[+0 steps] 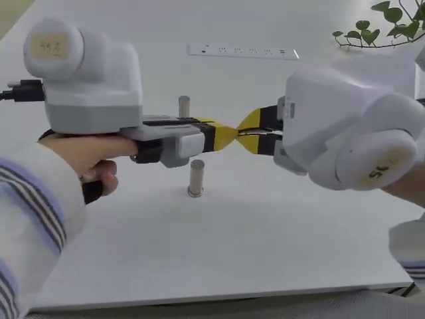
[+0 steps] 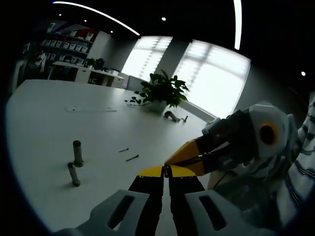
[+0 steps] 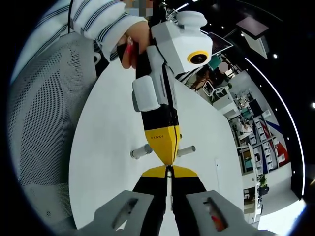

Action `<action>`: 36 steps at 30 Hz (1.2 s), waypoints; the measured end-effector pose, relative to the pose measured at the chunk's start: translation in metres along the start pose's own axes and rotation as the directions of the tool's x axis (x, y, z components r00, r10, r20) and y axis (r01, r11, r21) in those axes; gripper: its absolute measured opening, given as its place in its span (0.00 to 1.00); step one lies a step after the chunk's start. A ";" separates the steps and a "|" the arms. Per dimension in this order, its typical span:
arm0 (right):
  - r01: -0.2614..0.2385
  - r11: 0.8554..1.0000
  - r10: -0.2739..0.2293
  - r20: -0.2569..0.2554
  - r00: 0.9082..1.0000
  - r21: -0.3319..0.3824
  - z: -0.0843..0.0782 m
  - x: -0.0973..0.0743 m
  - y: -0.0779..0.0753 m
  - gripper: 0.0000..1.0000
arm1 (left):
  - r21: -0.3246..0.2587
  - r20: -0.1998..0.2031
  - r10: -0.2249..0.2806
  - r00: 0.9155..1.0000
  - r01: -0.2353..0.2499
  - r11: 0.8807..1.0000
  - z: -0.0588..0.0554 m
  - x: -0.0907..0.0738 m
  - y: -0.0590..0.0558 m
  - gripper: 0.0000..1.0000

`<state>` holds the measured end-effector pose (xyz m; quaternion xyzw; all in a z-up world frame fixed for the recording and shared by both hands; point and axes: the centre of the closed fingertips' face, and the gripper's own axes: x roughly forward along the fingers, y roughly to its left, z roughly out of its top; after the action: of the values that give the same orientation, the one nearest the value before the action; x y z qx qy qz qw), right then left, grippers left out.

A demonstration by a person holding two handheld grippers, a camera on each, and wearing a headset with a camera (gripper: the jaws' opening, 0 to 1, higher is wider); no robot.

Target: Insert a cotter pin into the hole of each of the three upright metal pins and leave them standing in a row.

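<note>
Two upright metal pins stand on the white table: one (image 1: 184,106) farther back, one (image 1: 196,178) nearer me. In the left gripper view they (image 2: 77,153) (image 2: 73,174) stand close together at the left, with two small cotter pins (image 2: 128,154) lying loose to their right. My left gripper (image 1: 228,133) and right gripper (image 1: 241,133) meet tip to tip in the air above the pins, both with jaws closed. In the right gripper view my right gripper (image 3: 170,170) touches the left gripper's tip (image 3: 169,161). Whether something thin is pinched at the tips I cannot make out.
A white power strip (image 1: 242,51) lies at the back of the table, and a potted plant (image 1: 385,26) stands at the back right. Small dark parts (image 2: 173,117) lie near the plant. The table's front edge (image 1: 199,296) runs close to me.
</note>
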<state>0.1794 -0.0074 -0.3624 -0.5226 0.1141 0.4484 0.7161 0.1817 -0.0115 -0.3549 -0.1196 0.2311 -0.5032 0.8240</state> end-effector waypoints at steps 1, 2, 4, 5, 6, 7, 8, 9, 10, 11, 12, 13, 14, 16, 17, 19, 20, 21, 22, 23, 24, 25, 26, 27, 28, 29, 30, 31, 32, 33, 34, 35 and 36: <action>0.000 1.000 0.000 0.001 1.000 0.001 0.001 0.000 0.001 0.00 | 0.006 -0.004 -0.001 1.000 0.001 1.000 -0.001 0.000 0.000 0.00; 0.000 1.000 0.000 0.001 1.000 -0.001 0.001 0.000 0.001 0.00 | 0.007 -0.006 -0.003 1.000 0.003 1.000 -0.001 0.000 -0.001 0.00; -0.002 1.000 0.002 0.000 1.000 -0.004 0.002 0.000 0.002 0.00 | 0.011 -0.011 -0.007 1.000 0.007 1.000 -0.002 -0.001 -0.002 0.00; -0.002 1.000 0.002 0.000 1.000 -0.003 0.002 -0.001 0.002 0.00 | 0.013 -0.013 -0.009 1.000 0.009 1.000 -0.003 -0.001 -0.002 0.00; -0.002 1.000 0.002 0.001 1.000 -0.004 0.002 -0.001 0.002 0.00 | 0.015 -0.015 -0.012 1.000 0.013 1.000 -0.003 -0.002 -0.003 0.00; -0.001 1.000 0.001 0.002 1.000 -0.003 0.003 -0.001 0.002 0.00 | 0.015 -0.017 -0.014 1.000 0.015 1.000 -0.003 -0.002 -0.003 0.00; 0.000 1.000 0.000 0.002 1.000 -0.002 0.003 -0.001 0.002 0.00 | 0.011 -0.018 -0.016 1.000 0.016 1.000 -0.004 -0.002 -0.004 0.00; -0.001 1.000 0.001 0.003 1.000 -0.002 0.003 -0.001 0.003 0.00 | 0.000 -0.018 -0.016 1.000 0.016 1.000 -0.004 -0.002 -0.004 0.00; 0.001 1.000 -0.001 0.003 1.000 0.000 0.004 -0.001 0.002 0.00 | -0.004 -0.017 -0.016 1.000 0.016 1.000 -0.003 -0.003 -0.004 0.00; 0.002 1.000 -0.002 0.005 1.000 0.000 0.004 -0.001 0.002 0.00 | -0.008 -0.015 -0.015 1.000 0.015 1.000 -0.003 -0.004 -0.003 0.00; 0.000 1.000 0.000 0.005 1.000 0.002 0.004 -0.001 0.002 0.00 | -0.018 -0.017 -0.015 1.000 0.014 1.000 -0.003 -0.004 -0.003 0.00; 0.002 1.000 -0.002 0.009 1.000 0.008 0.005 -0.001 0.002 0.00 | -0.034 -0.015 -0.013 1.000 0.013 0.999 -0.003 -0.004 -0.004 0.00; 0.003 1.000 -0.003 0.011 1.000 0.008 0.005 -0.002 0.002 0.00 | -0.047 -0.013 -0.012 1.000 0.011 0.999 -0.002 -0.004 -0.004 0.00; 0.002 1.000 -0.002 0.014 1.000 0.021 0.006 -0.002 0.002 0.00 | -0.039 -0.011 -0.013 1.000 0.012 0.999 -0.002 -0.005 -0.003 0.00; 0.002 1.000 -0.002 0.014 1.000 0.022 0.007 -0.002 0.002 0.00 | -0.034 -0.010 -0.013 1.000 0.012 0.999 -0.002 -0.005 -0.003 0.00; 0.002 1.000 -0.003 0.017 1.000 0.019 0.007 -0.002 0.001 0.00 | -0.045 -0.011 -0.011 1.000 0.010 0.999 -0.002 -0.006 -0.002 0.00; 0.003 1.000 -0.003 0.020 1.000 0.014 0.008 -0.002 0.002 0.00 | -0.049 -0.011 -0.010 1.000 0.009 0.999 -0.002 -0.006 -0.002 0.00; 0.004 1.000 -0.005 0.022 1.000 0.013 0.008 -0.002 0.001 0.00 | -0.052 -0.009 -0.009 1.000 0.008 0.999 -0.002 -0.006 -0.002 0.00; 0.003 1.000 -0.003 0.025 1.000 0.009 0.009 -0.001 0.002 0.00 | -0.065 -0.007 -0.008 1.000 0.008 0.998 -0.002 -0.007 -0.002 0.00; 0.003 1.000 -0.003 0.026 1.000 0.012 0.009 -0.001 0.002 0.00 | -0.087 -0.006 -0.008 1.000 0.008 0.996 -0.003 -0.007 -0.002 0.00; 0.000 1.000 -0.001 0.029 1.000 0.019 0.009 -0.001 0.002 0.00 | -0.088 -0.006 -0.009 1.000 0.009 0.996 -0.003 -0.008 -0.002 0.00; -0.005 0.999 0.003 0.036 0.999 0.033 0.010 -0.001 0.002 0.00 | -0.085 -0.007 -0.009 1.000 0.008 0.996 -0.003 -0.008 -0.002 0.00; -0.006 0.999 0.004 0.042 0.999 0.047 0.010 -0.001 0.003 0.00 | -0.082 -0.006 -0.008 1.000 0.007 0.997 -0.003 -0.008 -0.002 0.00; -0.009 0.998 0.006 0.051 0.999 0.065 0.011 -0.001 0.003 0.00 | -0.076 -0.006 -0.006 1.000 0.006 0.997 -0.004 -0.009 -0.002 0.00; -0.011 0.998 0.007 0.053 0.999 0.069 0.011 -0.001 0.003 0.00 | -0.076 -0.007 -0.006 1.000 0.005 0.997 -0.004 -0.009 -0.002 0.00; -0.014 0.998 0.010 0.057 0.998 0.068 0.011 -0.001 0.004 0.00 | -0.078 -0.009 -0.005 1.000 0.005 0.997 -0.004 -0.010 -0.002 0.00; -0.013 0.998 0.009 0.061 0.998 0.069 0.011 -0.001 0.004 0.00 | -0.076 -0.007 -0.007 1.000 0.006 0.997 -0.004 -0.011 -0.002 0.00; -0.012 0.998 0.008 0.063 0.998 0.070 0.010 0.000 0.005 0.00 | -0.072 -0.006 -0.009 1.000 0.009 0.997 -0.005 -0.011 -0.002 0.00; -0.011 0.998 0.007 0.059 0.998 0.069 0.009 0.000 0.005 0.02 | -0.073 -0.005 -0.011 1.000 0.010 0.997 -0.005 -0.011 -0.002 0.00; -0.006 0.998 0.002 0.051 0.999 0.067 0.007 0.000 0.005 0.06 | -0.074 -0.002 -0.010 1.000 0.010 0.997 -0.004 -0.012 -0.001 0.00; -0.006 0.998 0.002 0.049 0.999 0.066 0.006 0.000 0.006 0.10 | -0.074 -0.001 -0.008 1.000 0.008 0.997 -0.005 -0.012 0.000 0.00; -0.007 0.997 0.003 0.048 0.999 0.075 0.005 0.000 0.006 0.09 | -0.074 -0.005 -0.005 1.000 0.004 0.997 -0.005 -0.013 0.001 0.00; -0.005 0.996 0.001 0.051 0.999 0.086 0.004 -0.001 0.006 0.08 | -0.065 -0.008 0.001 1.000 -0.001 0.998 -0.006 -0.014 0.002 0.00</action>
<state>0.1735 -0.0039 -0.3639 -0.4798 0.1158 0.4573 0.7398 0.1752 0.0020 -0.3575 -0.1441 0.2506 -0.4955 0.8191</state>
